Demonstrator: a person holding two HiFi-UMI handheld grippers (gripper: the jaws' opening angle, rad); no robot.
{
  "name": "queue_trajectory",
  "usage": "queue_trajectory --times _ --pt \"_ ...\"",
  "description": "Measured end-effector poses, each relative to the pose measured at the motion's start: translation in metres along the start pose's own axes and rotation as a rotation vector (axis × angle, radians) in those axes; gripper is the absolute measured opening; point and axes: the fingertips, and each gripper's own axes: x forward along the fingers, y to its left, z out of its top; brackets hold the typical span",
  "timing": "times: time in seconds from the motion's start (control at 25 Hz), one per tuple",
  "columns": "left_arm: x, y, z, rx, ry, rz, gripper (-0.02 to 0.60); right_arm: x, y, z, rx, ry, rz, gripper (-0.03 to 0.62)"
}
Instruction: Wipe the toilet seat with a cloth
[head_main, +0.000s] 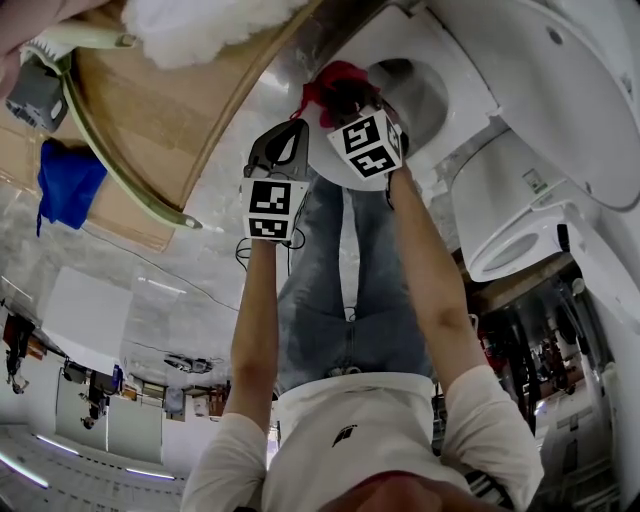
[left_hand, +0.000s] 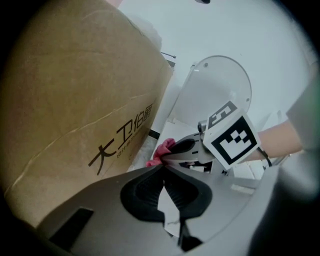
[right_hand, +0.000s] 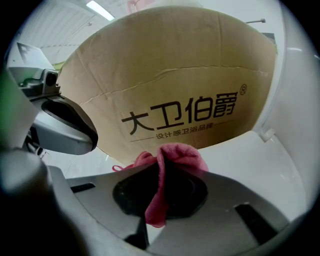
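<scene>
Head view: right gripper (head_main: 347, 97) holds pink-red cloth (head_main: 335, 75) at edge of white toilet seat (head_main: 460, 80). Left gripper (head_main: 285, 130) just beside it, over floor near brown printed cardboard box (head_main: 160, 110).

Left gripper view: jaw tips pressed together, nothing between them. Right gripper's marker cube and cloth ahead.

Right gripper view: jaws clamped on pink-red cloth, its folds bunched above the pads. Box behind, white seat surface right.

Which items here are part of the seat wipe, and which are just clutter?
In the job: red cloth, clamped in the right gripper; toilet.
Lying about: cardboard box; blue fabric. Left gripper is shut and empty.
</scene>
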Motion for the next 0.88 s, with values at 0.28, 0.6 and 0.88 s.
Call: queue_trajectory --times 0.28,0.6,0.88 --pt "0.014 -0.007 0.018 -0.001 -0.012 0.019 0.009 -0.003 -0.028 0.008 -0.015 -0.012 -0.003 0.012" --pt "0.034 -0.024 0.037 -0.017 -0.033 0.019 0.009 -0.007 -0.061 0.016 -0.01 -0.041 -0.018 0.012" --pt "0.046 -0.038 0.05 -0.008 -0.038 0.008 0.009 -0.012 -0.082 0.017 0.009 -0.059 -0.044 0.012"
